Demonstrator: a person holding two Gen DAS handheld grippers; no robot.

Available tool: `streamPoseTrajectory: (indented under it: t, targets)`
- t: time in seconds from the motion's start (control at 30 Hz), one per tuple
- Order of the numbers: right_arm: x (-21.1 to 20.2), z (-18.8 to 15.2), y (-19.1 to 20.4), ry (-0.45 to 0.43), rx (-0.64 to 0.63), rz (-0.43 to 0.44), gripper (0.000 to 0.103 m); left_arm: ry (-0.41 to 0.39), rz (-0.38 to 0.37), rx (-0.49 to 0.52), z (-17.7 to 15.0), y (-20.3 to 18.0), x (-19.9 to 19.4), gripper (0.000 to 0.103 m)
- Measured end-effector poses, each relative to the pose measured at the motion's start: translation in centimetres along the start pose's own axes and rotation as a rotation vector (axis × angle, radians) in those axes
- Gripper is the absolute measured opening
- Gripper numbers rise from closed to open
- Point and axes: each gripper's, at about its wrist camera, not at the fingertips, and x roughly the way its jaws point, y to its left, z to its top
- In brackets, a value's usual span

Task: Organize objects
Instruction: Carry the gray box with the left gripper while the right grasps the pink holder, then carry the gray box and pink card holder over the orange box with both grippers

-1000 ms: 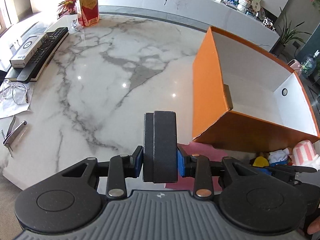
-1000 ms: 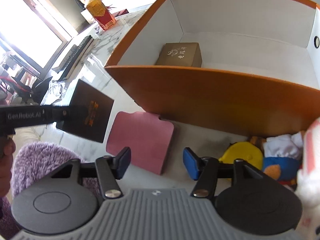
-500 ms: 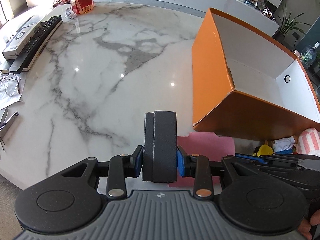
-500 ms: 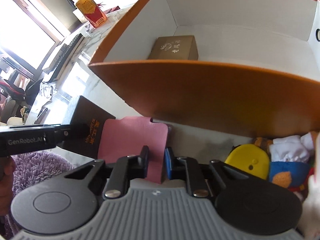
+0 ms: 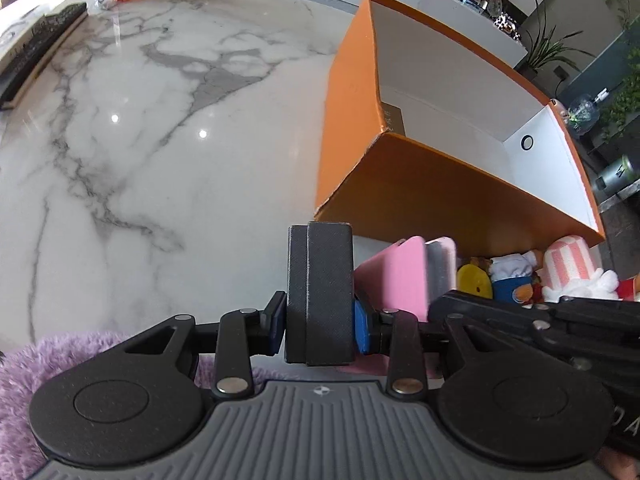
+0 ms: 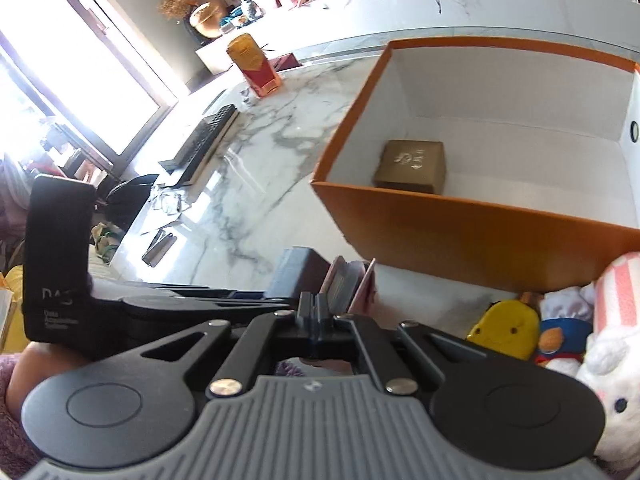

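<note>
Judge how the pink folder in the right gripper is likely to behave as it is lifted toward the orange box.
The pink folder, pinched at one edge by the right gripper, probably fans open: its covers already splay. It looks thin and light, so likely flexes rather than strains the grip. It could swing against the orange box wall.

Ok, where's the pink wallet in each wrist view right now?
Left wrist: the pink wallet stands on edge at lower centre-right, just right of the black box held by the left tool.
Right wrist: low centre, pinched in the right tool, seen edge-on.
Shared landmark: the orange box just behind it.
</note>
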Motion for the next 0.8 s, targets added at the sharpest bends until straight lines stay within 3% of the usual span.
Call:
streamPoseTrajectory:
  t: [0.2,0.37,0.4,0.43,0.5,0.8]
  targets:
    - [0.5,0.0,1.2,-0.011,-0.049,-0.006,0.000,-0.011,-0.042,-0.075,-0.3,1.5,-0.3,0.039]
    - [-0.2,-0.4,1.7,-0.056,-0.070,-0.033,0.009,-0.014,-0.051,-0.086,-0.2,1.7,-0.3,0.039]
    - [-0.5,-0.4,1.8,-0.075,-0.071,-0.051,0.021,-0.014,-0.052,-0.088,-0.2,1.8,-0.3,0.039]
    - [-0.9,-0.5,1.8,-0.101,-0.068,-0.089,0.042,-0.014,-0.054,-0.090,-0.3,1.8,-0.3,0.039]
    - [-1.4,-0.5,1.6,-0.141,-0.071,-0.144,0.058,-0.015,-0.054,-0.091,-0.3,1.9,-0.3,0.039]
    - [-0.2,-0.9,1.8,-0.048,-0.082,-0.113,0.054,-0.035,0.003,-0.106,-0.4,2.6,-1.1,0.038]
